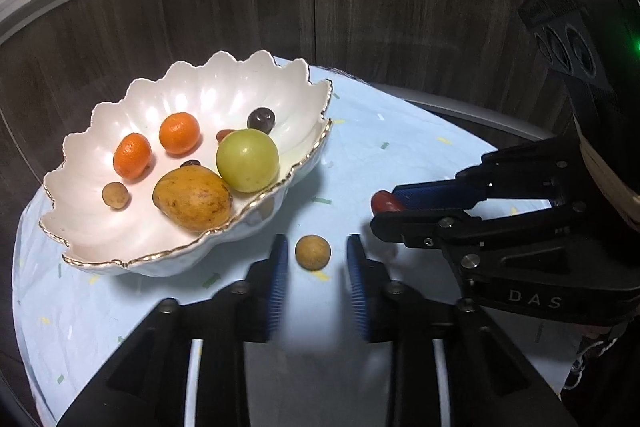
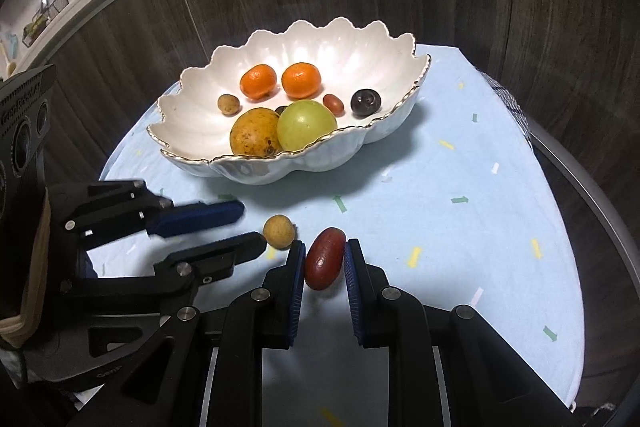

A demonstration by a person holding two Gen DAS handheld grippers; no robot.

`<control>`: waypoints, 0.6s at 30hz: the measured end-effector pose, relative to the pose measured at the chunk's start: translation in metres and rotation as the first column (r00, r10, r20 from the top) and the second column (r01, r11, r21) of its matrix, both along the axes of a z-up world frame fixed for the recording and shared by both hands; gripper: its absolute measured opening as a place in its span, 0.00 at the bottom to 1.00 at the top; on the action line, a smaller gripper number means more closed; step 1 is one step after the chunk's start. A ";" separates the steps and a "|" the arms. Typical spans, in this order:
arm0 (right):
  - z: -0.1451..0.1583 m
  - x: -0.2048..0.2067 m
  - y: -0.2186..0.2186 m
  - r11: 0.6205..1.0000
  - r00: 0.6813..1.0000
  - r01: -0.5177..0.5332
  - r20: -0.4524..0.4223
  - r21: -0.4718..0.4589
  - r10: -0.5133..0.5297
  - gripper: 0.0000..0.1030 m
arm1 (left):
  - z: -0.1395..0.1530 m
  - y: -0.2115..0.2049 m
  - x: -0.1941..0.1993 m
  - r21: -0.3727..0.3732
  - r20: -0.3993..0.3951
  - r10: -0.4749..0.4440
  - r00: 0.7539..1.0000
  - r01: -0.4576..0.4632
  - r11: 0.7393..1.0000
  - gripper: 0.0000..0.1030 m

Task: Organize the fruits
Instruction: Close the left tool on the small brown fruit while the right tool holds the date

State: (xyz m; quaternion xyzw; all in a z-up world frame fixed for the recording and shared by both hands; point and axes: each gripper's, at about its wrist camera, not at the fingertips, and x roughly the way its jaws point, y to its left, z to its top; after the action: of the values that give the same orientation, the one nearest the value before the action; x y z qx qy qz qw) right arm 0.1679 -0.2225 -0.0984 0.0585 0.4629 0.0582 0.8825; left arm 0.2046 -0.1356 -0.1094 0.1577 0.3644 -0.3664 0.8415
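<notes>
**Two last fruits on the cloth, a gripper on each**

The scalloped white bowl (image 2: 404, 65) stood at the far side of the pale blue tablecloth (image 2: 460, 187), and it held most of the fruit: two tangerines (image 2: 258, 80), a green round fruit (image 2: 306, 125), a yellow-brown mango-like fruit (image 2: 256, 131), a dark plum (image 2: 365, 102), a small red fruit and a small tan one. Two pieces lay outside it on the cloth, near the bowl's front rim, which is presumably why both tools were low and close there.

The right gripper (image 2: 323, 259) had its blue pads on either side of the red oblong fruit (image 2: 325, 258). The pads looked to be touching its skin, so it was probably gripped, though the fruit appeared to rest on the cloth (no lift could be seen).

The left gripper (image 1: 316, 255) was spread wide, with the small tan round fruit (image 1: 313, 252) lying between its fingertips, clear of both pads. The straddle suggested a squeeze was due next. Being round, the fruit might roll if one pad reached it first.

The two grippers worked just beside each other, so a collision was a risk.
</notes>
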 end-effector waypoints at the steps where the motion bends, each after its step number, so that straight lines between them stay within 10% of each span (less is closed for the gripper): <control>1: 0.000 0.000 -0.001 1.000 1.000 0.003 -0.001 0.001 -0.003 0.21 | 0.000 0.000 0.001 0.002 -0.001 0.001 1.000 -0.001 1.000 0.36; 18: -0.008 0.009 -0.016 0.998 0.997 0.059 -0.043 0.016 -0.058 0.21 | -0.026 -0.022 0.019 0.054 -0.070 -0.028 0.997 0.032 0.998 0.32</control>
State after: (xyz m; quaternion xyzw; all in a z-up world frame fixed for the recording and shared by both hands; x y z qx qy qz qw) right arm 0.1767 -0.2388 -0.1064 0.0809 0.4792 0.0351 0.8733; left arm 0.2234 -0.1573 -0.1355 0.1735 0.4008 -0.3743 0.8180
